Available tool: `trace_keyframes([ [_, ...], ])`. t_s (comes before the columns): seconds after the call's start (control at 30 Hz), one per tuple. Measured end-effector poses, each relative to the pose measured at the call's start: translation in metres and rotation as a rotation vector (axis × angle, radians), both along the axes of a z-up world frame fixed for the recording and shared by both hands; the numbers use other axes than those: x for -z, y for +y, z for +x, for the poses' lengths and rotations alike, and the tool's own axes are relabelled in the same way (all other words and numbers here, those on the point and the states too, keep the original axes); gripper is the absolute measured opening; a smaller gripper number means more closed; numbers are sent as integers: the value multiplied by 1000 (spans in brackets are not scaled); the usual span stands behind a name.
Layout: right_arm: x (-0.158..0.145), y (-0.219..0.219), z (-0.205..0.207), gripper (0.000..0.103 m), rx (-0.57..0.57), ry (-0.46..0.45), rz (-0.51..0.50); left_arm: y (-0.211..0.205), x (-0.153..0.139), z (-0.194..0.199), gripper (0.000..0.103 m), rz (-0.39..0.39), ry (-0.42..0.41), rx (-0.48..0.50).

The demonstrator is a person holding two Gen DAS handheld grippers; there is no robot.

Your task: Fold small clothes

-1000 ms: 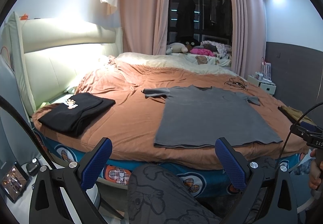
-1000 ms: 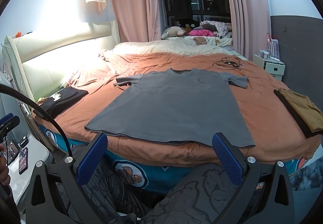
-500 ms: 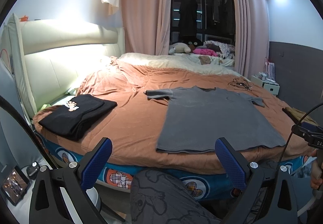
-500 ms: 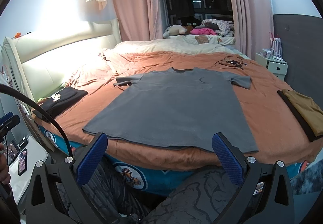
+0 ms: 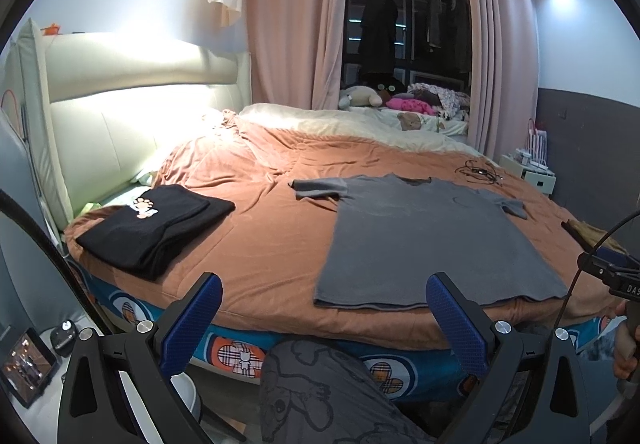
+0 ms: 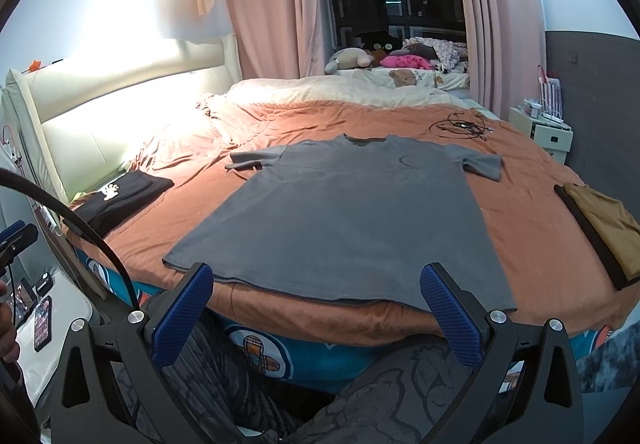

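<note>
Grey T-shirt point(image 6: 352, 212) flat, face up on the orange-brown bedcover point(image 5: 260, 244), hem at the near edge. Left gripper point(image 5: 324, 320) and right gripper point(image 6: 316, 308) both spread wide, empty, short of the hem. Folded black garment point(image 5: 156, 224) at left; folded tan garment point(image 6: 604, 220) at right, cut off in the left view.

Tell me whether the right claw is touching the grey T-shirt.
Apart. In the right wrist view the right claw is open and empty, held short of the bed, and the grey T-shirt lies flat on the orange bedspread beyond its fingertips.
</note>
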State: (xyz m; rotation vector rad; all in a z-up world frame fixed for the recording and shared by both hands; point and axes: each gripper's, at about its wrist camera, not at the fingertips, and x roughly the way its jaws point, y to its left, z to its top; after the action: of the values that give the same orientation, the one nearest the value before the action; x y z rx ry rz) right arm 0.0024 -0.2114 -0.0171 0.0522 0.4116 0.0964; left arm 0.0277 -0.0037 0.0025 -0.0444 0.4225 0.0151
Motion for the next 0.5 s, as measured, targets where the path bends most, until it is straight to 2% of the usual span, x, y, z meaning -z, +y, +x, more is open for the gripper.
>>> trace_keyframes([
  [0.5, -3, 2, 0, 103, -10, 22, 9, 0, 11, -8, 102, -20, 7, 18],
])
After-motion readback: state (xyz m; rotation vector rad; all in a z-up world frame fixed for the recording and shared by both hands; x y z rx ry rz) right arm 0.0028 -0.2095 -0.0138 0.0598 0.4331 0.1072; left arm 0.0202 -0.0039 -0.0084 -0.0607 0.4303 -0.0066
